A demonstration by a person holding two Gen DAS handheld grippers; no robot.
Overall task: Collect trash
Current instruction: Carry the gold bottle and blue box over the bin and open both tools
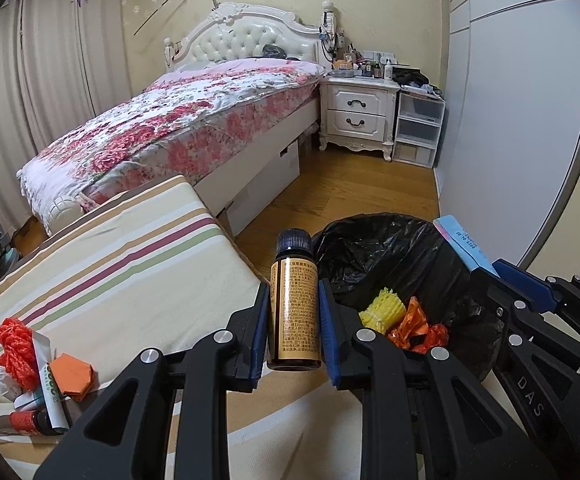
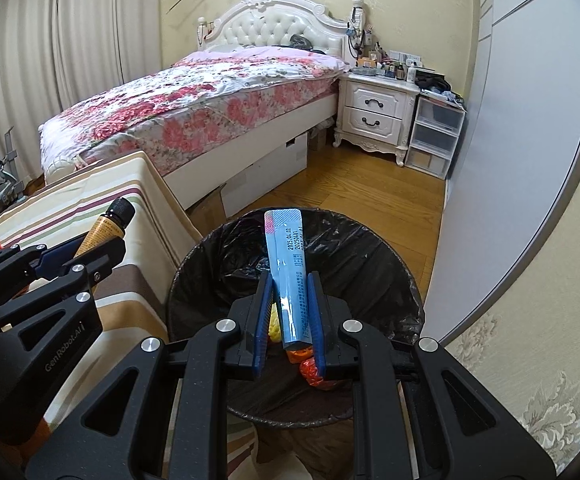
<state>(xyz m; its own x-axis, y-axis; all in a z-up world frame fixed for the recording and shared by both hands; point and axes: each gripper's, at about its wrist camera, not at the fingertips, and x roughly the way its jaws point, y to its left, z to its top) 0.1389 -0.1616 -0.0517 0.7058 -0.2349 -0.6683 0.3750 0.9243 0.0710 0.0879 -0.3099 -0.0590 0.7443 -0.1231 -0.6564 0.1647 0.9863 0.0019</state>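
Left gripper [image 1: 294,320] jaws squeeze a brown bottle [image 1: 293,304] beside the bin [image 1: 374,248]; right gripper [image 2: 290,316] jaws pinch a blue tube [image 2: 290,272] over it.

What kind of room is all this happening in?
A bedroom in someone's home, most likely. There is a bed with a flowered cover and padded headboard, a white nightstand crowded with small items beside it, and long curtains along the wall.

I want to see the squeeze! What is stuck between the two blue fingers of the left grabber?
A small brown bottle with a black cap stands upright between the left gripper fingers, seen best in the left wrist view.
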